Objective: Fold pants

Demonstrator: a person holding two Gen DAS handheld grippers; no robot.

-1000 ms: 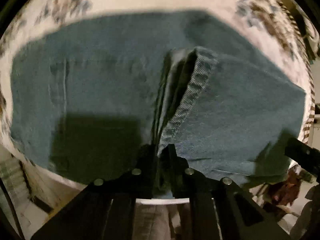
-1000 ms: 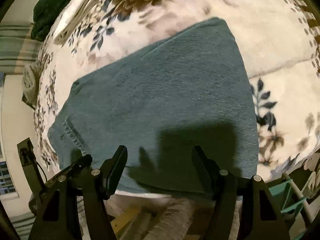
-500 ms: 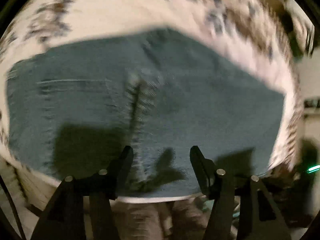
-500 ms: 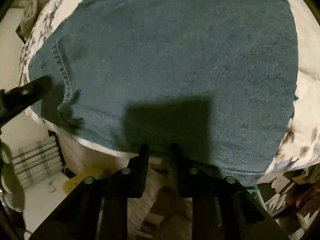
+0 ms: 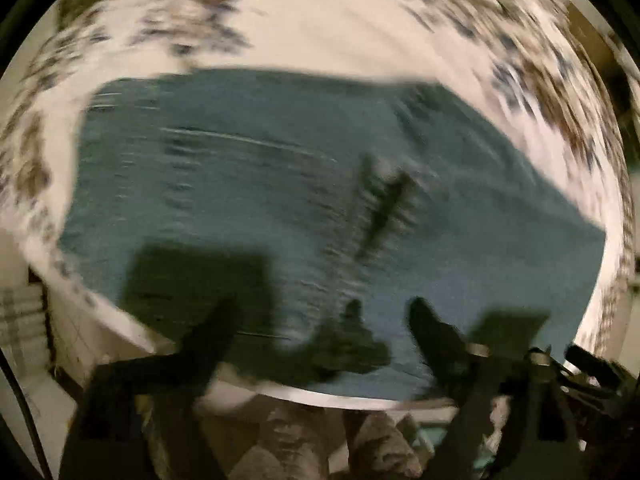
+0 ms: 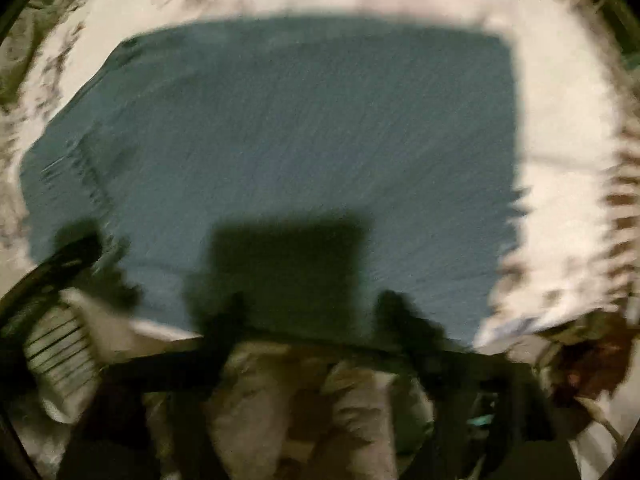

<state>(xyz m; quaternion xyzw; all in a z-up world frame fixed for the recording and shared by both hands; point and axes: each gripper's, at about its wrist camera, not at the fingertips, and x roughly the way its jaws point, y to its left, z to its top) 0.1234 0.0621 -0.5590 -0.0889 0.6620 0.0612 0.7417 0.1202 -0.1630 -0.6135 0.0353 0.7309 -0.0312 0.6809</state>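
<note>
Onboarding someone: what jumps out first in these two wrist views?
The folded blue pants fill the middle of both views, lying flat on a floral bedspread. Both grippers hang over the near edge, left gripper and right gripper, jaws just opened, nothing between them. Both views are blurred.

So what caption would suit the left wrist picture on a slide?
Open left hand-held gripper, its jaws just opened with nothing between them, above folded blue jeans on a floral bedspread.
</note>
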